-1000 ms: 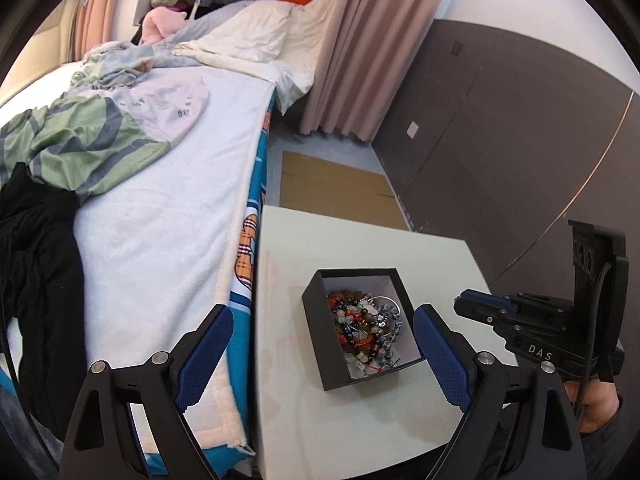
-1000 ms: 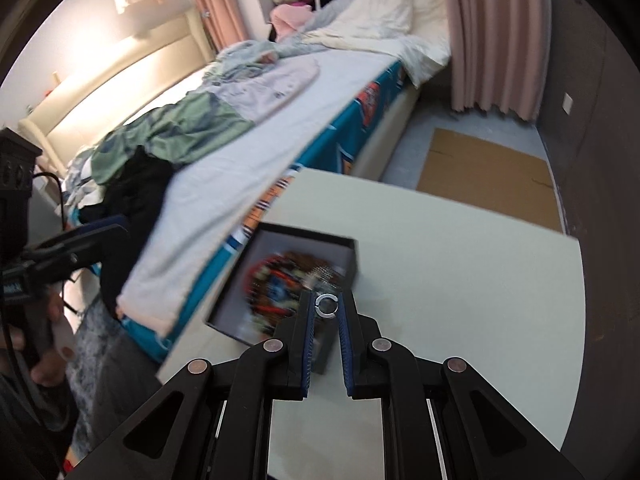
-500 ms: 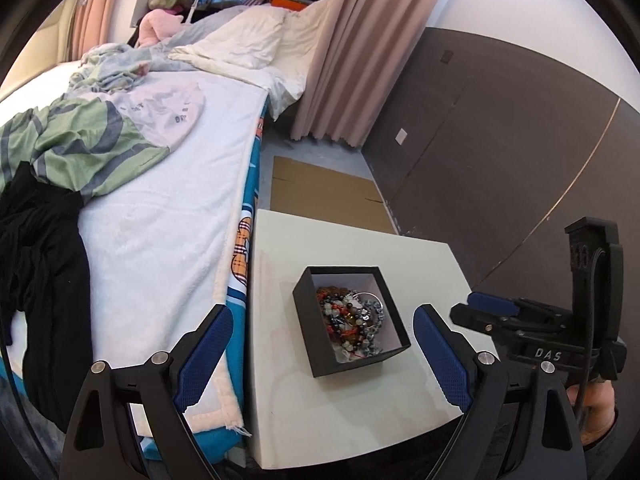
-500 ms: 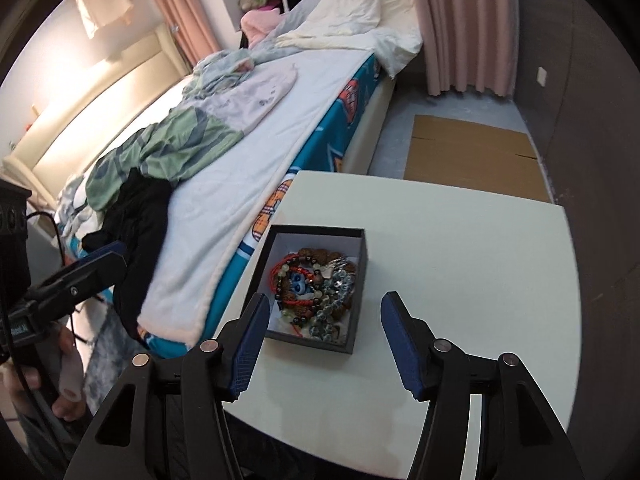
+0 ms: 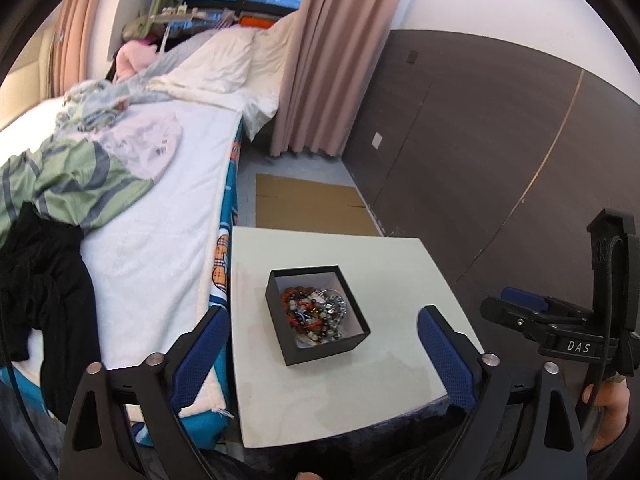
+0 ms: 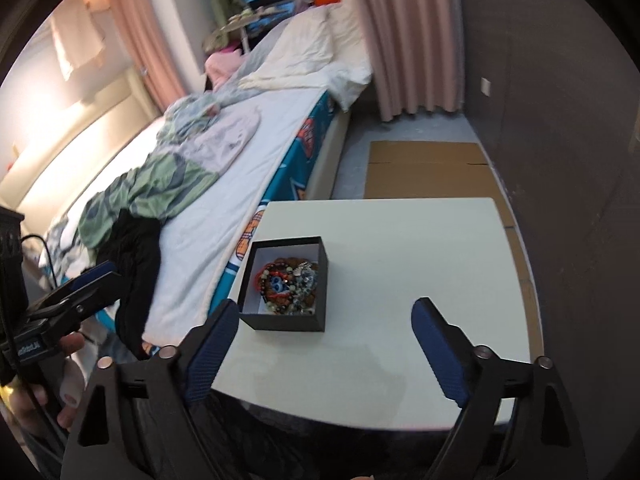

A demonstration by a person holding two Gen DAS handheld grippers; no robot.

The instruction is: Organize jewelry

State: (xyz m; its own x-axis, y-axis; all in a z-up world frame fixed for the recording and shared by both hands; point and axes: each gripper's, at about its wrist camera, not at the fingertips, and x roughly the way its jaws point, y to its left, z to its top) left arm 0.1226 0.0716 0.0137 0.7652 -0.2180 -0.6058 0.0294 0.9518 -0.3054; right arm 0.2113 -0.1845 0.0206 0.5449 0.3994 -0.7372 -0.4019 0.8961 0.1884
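Inspector: Since the earlier frame both claws have drawn back and up from the black box (image 5: 318,316). The right claw (image 6: 326,342), then pinched on a small ring at the box's near corner, has just been opening its jaws. No ring shows between them now

Clerk: And the left claw (image 5: 322,354)?

Inspector: Its jaws have just been opening a little further. They stand wide, blue pads (image 5: 444,354) far apart, nothing between them. The right claw likewise stands wide and empty

Clerk: Where is the jewelry (image 6: 290,282)?

Inspector: In the black box, an open square tray with a white floor. Beads in red, dark and silver lie heaped together, toward the near right side in the left wrist view. The ring itself I cannot pick out among them

Clerk: And the box?

Inspector: On the white bench (image 6: 420,264), left of its middle in the right wrist view, near the edge that runs along the bed (image 5: 160,216). Neither claw touches it

Clerk: Surroundings?

Inspector: Clothes in green (image 5: 76,184) and black (image 5: 44,280) lie on the bed to the left. Flat cardboard (image 6: 428,172) lies on the floor beyond the bench's far edge, pink curtains (image 5: 332,64) farther off. A hand (image 5: 608,408) grips the right claw's handle at the right of the left wrist view
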